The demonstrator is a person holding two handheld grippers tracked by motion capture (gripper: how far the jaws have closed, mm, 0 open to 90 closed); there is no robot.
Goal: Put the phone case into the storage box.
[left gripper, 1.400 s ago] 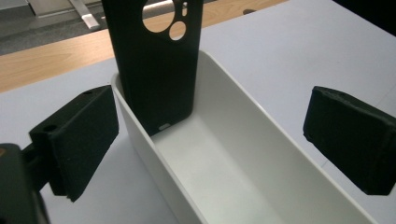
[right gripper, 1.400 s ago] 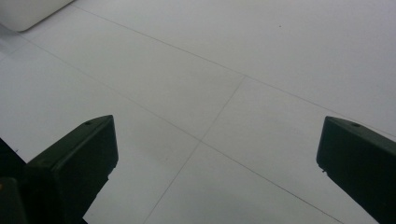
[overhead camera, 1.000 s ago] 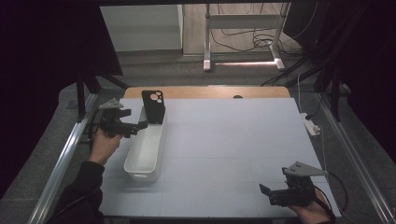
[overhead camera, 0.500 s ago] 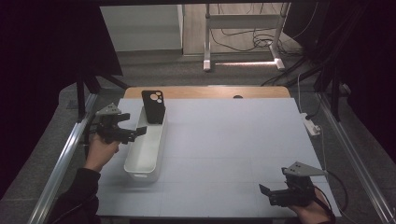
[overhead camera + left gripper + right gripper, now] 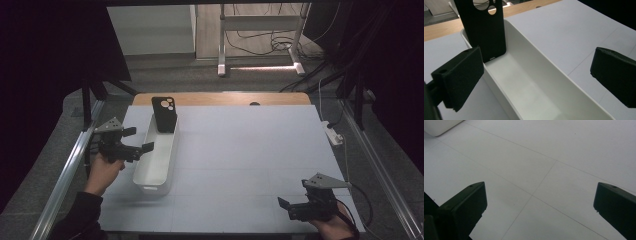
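Observation:
A long white tray [image 5: 157,160] lies on the left part of the table. A black phone case [image 5: 164,114] stands upright at the tray's far end, camera holes at its top; the left gripper view shows this phone case [image 5: 482,27] leaning against the tray's far wall [image 5: 529,82]. My left gripper [image 5: 141,142] hovers open at the tray's left rim, jaws wide apart with nothing between them. My right gripper [image 5: 284,206] rests open near the table's front right corner, over bare table surface [image 5: 536,170].
A white power strip [image 5: 332,133] lies at the table's right edge. A metal frame rail [image 5: 70,165] runs along the left side. A wooden strip [image 5: 220,98] borders the far edge. A corner of the tray [image 5: 439,126] appears in the right gripper view.
My left gripper has drawn back from the tray's far end toward me and leftward, now beside the tray's middle. The phone case stays standing in the tray. The right gripper has not moved.

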